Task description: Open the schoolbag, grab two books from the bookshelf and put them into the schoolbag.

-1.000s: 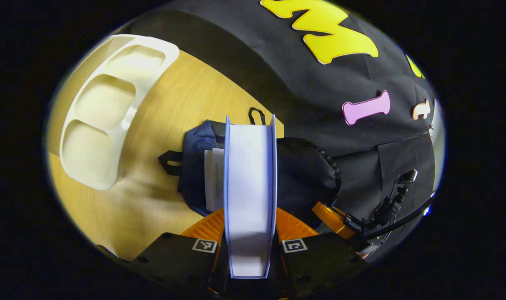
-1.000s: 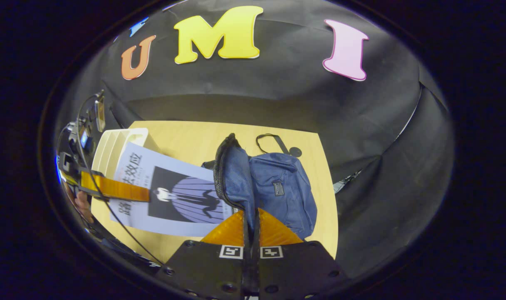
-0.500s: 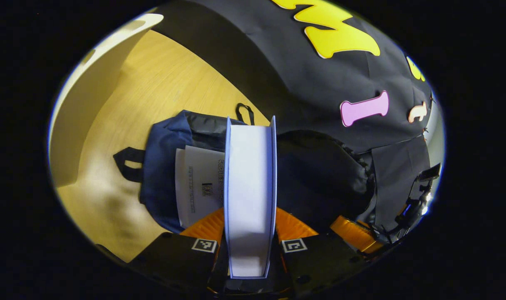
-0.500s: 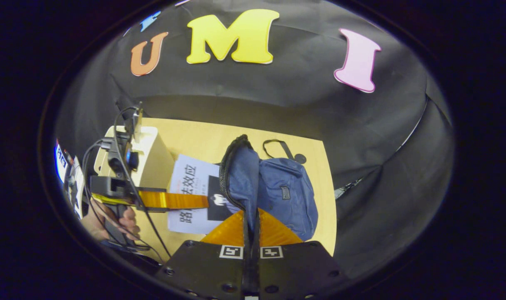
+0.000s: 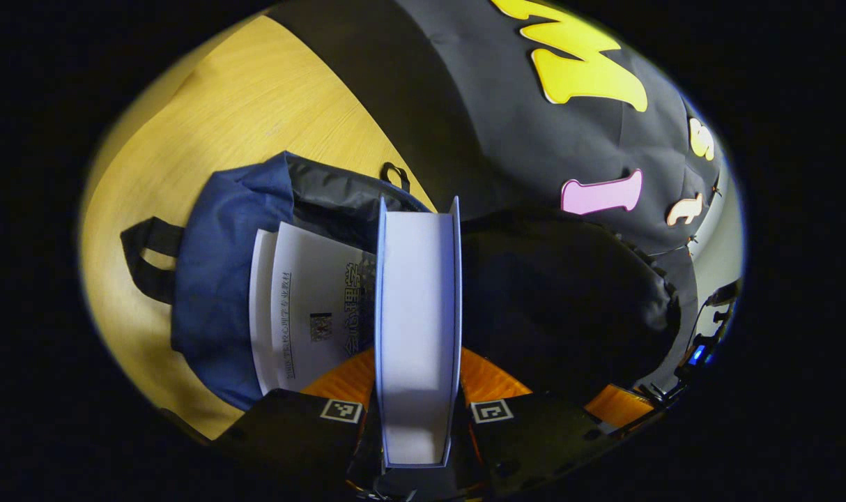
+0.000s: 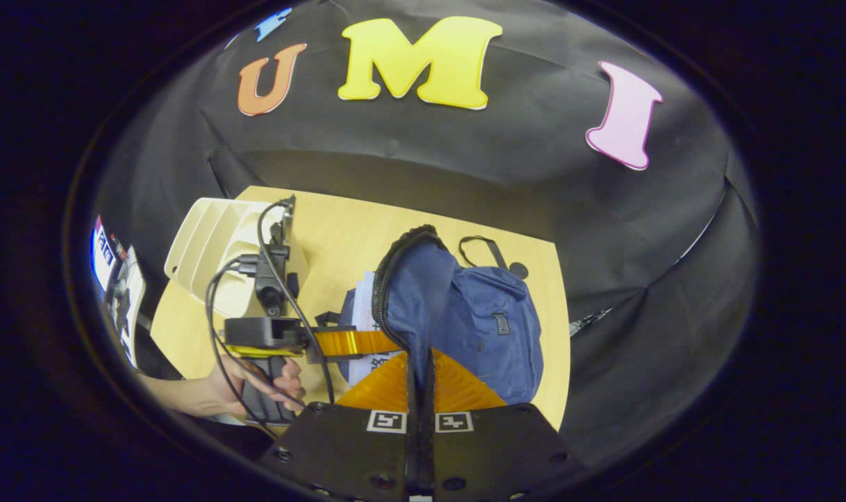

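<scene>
Right now the left gripper (image 5: 417,390) pinches a thick book (image 5: 417,314) between its two fingers, one on each pale blue cover, so that the white page block faces the left gripper view edge-on and stands straight up the middle of it. Ahead of the book lies the schoolbag (image 5: 221,258), a navy blue fabric bag with a black lining, black webbing loops at its side and top, and a dark zip running round its mouth. Its mouth gapes, and a first book (image 5: 304,307) with a white cover and dark print already lies inside, just left of the held one. The bag rests on a light wooden table (image 5: 256,104). In the right gripper view the right gripper (image 6: 421,390) has its jaws pressed together on the lifted flap of the schoolbag (image 6: 465,328), holding the zip edge up so the opening stays wide. There the left gripper (image 6: 353,343), held by a hand (image 6: 256,380), reaches into the opening from the left, and a cream bookshelf (image 6: 214,244) stands on the table (image 6: 339,223) behind it.
</scene>
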`<action>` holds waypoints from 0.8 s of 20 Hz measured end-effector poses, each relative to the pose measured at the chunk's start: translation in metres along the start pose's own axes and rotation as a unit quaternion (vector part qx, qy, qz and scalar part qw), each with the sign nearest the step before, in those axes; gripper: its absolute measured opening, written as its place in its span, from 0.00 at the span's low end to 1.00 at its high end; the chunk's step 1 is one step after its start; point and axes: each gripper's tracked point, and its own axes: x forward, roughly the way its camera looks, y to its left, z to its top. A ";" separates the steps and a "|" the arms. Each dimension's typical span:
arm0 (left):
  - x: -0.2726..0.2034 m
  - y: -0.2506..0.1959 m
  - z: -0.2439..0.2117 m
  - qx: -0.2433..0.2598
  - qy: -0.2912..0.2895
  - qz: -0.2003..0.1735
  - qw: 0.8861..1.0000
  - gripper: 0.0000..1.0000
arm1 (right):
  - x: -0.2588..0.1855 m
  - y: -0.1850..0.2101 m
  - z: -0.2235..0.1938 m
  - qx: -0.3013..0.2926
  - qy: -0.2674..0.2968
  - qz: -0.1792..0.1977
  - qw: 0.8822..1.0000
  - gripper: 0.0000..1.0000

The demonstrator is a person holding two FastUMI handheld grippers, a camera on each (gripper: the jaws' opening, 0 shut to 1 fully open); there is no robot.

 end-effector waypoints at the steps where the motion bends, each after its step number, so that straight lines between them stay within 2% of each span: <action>1: 0.004 0.002 0.001 -0.001 0.001 0.000 1.000 0.42 | 0.000 0.000 0.001 -0.002 0.000 -0.002 1.000 0.00; 5: 0.008 0.007 0.001 0.002 0.011 0.002 1.000 0.44 | 0.002 0.000 0.000 -0.002 0.002 -0.004 1.000 0.00; 6: 0.008 0.008 0.002 0.005 0.011 0.008 1.000 0.51 | 0.003 0.001 0.000 -0.002 0.003 -0.003 1.000 0.00; 7: 0.007 0.015 0.002 0.012 0.012 0.029 0.999 0.46 | 0.004 0.001 0.000 -0.002 0.003 -0.003 1.000 0.00; 8: 0.009 0.023 0.002 0.019 0.014 0.052 0.998 0.48 | 0.004 0.002 -0.001 -0.002 0.004 -0.003 1.000 0.00; 9: 0.009 0.026 0.000 0.020 0.020 0.057 0.998 0.58 | 0.005 0.003 -0.001 -0.002 0.004 -0.002 1.000 0.00; 10: 0.007 0.027 0.001 0.024 0.022 0.063 0.997 0.61 | 0.005 0.003 -0.001 -0.001 0.005 -0.001 1.000 0.00; 12: 0.004 0.037 0.002 0.046 0.027 0.109 0.993 0.66 | 0.007 0.004 -0.001 -0.003 0.005 -0.001 1.000 0.00; 13: -0.001 0.047 0.005 0.061 0.030 0.139 0.988 0.74 | 0.008 0.005 -0.001 -0.002 0.005 -0.001 1.000 0.00; 14: -0.004 0.047 0.004 0.069 0.033 0.151 0.986 0.89 | 0.008 0.005 -0.002 -0.001 0.005 -0.001 1.000 0.00; 15: -0.006 0.046 0.004 0.077 0.034 0.168 0.982 0.83 | 0.009 0.005 -0.003 0.001 0.005 0.000 1.000 0.00; 16: -0.009 0.047 0.005 0.089 0.035 0.191 0.977 0.83 | 0.009 0.006 -0.003 0.001 0.004 0.000 1.000 0.00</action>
